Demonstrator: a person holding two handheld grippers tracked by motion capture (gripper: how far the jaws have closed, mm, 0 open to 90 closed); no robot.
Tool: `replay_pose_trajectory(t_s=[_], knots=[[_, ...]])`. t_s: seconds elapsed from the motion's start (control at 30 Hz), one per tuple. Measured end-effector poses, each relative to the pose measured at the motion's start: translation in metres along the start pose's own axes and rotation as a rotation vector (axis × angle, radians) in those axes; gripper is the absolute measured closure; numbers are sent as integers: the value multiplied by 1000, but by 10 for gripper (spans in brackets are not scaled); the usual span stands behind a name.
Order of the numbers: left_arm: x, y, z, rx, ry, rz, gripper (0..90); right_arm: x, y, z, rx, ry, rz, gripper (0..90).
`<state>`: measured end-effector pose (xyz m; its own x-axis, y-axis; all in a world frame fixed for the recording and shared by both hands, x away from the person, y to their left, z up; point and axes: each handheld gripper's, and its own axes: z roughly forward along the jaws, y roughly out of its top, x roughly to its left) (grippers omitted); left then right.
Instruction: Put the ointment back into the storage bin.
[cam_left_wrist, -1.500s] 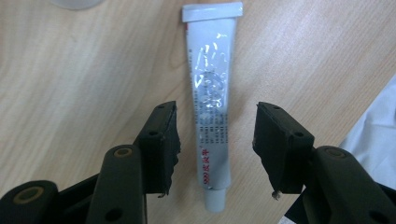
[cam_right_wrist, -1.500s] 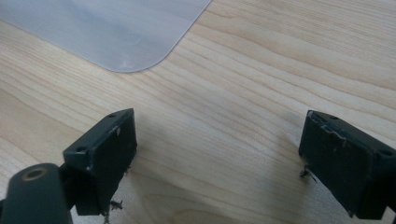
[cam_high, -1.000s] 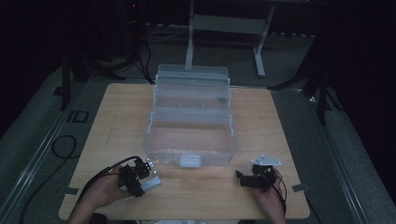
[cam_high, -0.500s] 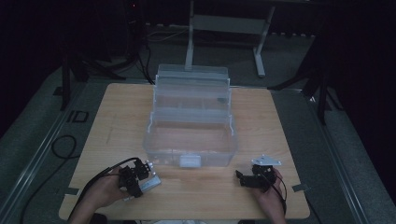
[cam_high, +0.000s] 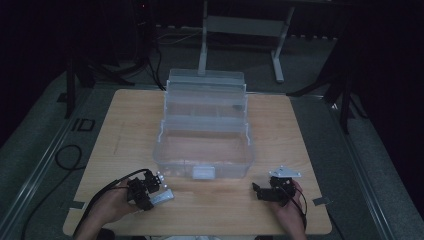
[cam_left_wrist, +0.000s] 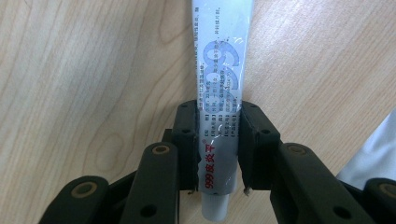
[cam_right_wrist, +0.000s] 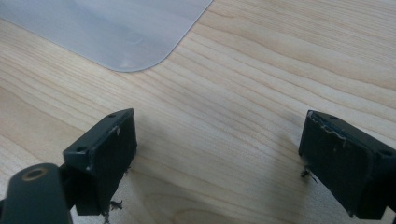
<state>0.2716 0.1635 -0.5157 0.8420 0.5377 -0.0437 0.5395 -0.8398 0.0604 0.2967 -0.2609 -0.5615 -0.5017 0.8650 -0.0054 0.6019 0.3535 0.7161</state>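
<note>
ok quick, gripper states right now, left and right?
Left gripper: shut on the ointment tube, which lies on the table.
Right gripper: open, nothing between its jaws.

White printed ointment tube (cam_left_wrist: 223, 93) cut off at top edge in left gripper view; small print unreadable; clear plastic compartment box (cam_high: 202, 127) contents indiscernible.

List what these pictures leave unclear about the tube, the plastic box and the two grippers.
- Tube: the left gripper view's top edge cuts off its far end; small print is too fine to read.
- Plastic box: high view is dim, so its contents cannot be told.
- Left gripper: jaws close on the tube.
- Right gripper: open over bare table; in the high view, too small for detail.
</note>
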Motion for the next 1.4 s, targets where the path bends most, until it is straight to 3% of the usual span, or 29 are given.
replay_pose_trajectory(t_s=[0.37, 0.93, 1.3, 1.4], knots=[[0, 2, -16, -36, 6, 40, 711, 0, 0, 0, 0, 1, -2, 110], [11, -9, -44, -106, 13, 30, 711, 0, 0, 0, -1, 2, -3, 110], [15, -10, -49, -128, 23, 66, 711, 0, 0, 0, -1, 2, -2, 110], [15, -11, -51, -136, 23, 93, 711, 0, 0, 0, -1, 2, -3, 110]])
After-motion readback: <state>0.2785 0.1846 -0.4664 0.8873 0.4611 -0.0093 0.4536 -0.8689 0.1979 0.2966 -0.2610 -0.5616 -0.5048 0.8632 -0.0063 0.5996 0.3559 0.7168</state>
